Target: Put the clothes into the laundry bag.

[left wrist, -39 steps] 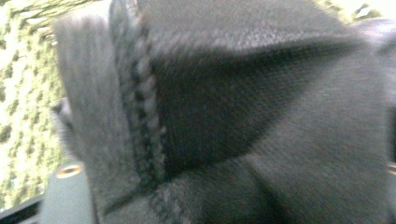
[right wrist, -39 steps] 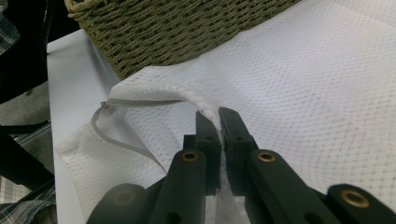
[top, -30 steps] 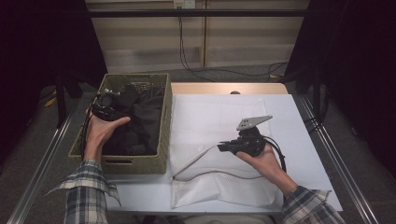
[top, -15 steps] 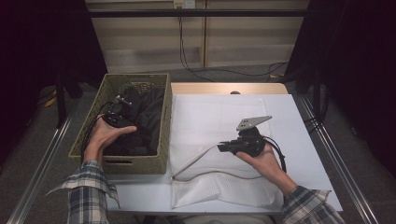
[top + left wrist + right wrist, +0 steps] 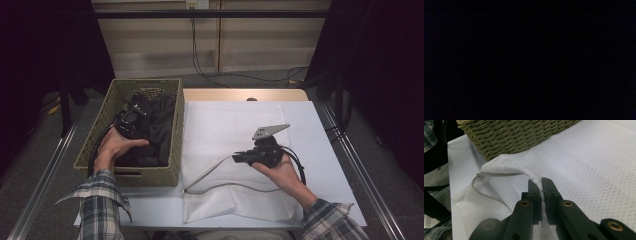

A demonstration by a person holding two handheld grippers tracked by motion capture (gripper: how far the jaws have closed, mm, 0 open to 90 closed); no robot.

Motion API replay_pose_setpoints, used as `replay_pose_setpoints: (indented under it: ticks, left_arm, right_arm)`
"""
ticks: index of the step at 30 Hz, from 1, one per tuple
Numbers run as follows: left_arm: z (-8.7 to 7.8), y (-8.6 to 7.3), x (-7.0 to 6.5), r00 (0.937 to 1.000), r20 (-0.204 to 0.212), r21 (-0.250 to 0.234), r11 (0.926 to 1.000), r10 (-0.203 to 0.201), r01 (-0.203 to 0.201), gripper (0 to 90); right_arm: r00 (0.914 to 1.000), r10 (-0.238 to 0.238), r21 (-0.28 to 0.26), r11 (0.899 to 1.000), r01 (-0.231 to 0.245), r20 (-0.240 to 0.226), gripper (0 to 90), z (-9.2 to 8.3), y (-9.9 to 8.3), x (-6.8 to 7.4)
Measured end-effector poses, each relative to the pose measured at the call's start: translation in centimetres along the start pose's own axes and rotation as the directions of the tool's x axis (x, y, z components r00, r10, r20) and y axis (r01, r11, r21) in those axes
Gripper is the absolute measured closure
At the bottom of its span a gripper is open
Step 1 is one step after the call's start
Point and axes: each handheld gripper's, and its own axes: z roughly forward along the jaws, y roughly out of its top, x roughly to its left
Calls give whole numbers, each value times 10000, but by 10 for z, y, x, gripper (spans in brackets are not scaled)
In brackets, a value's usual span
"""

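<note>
A woven olive basket point(image 5: 177, 135) at the table's left holds black clothing point(image 5: 160, 125). My left gripper point(image 5: 134, 114) is pushed down into that clothing. Its jaws have just been closing, but they are buried in dark cloth and the left gripper view is black, so a grip cannot be made out. A white mesh bag point(image 5: 240, 125) lies flat to the right of the basket. My right gripper point(image 5: 238, 158) is shut on the bag's zippered rim point(image 5: 534, 176) and lifts it, so the mouth gapes toward the basket point(image 5: 511, 135). The right gripper point(image 5: 541, 184) pinches the mesh bag point(image 5: 586, 165) between both jaws.
The white tabletop point(image 5: 330, 150) shows around the bag, with a wooden strip point(image 5: 245, 94) at its far edge. Metal rails run along both sides of the table. Cables hang down the back wall. Plaid sleeves come in from the bottom.
My left hand has sunk lower and deeper into the basket's black clothing. The right hand and the bag rim it holds have stayed in place.
</note>
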Motion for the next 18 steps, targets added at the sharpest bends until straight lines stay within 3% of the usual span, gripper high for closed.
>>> replay_pose_setpoints:
  ticks: [6,11,16,18]
  left_arm:
    - [-5,4,-6,9973,-728,-77,9999,116,-122,486]
    - [-14,3,-8,9966,-829,-607,9981,-4,-47,607]
    - [-28,-2,-1,9979,-472,-1532,9875,-451,374,637]
    - [-35,-4,2,9972,-382,-2113,9759,-645,550,643]
  right_arm:
    - [10000,39,-8,10000,-39,41,858,-1,-1,-1]
    - [10000,-51,-38,10000,51,1,852,0,1,1]
    - [10000,19,-48,10000,-19,48,854,0,0,0]
    - [10000,36,-67,10000,-36,35,848,-1,1,-1]
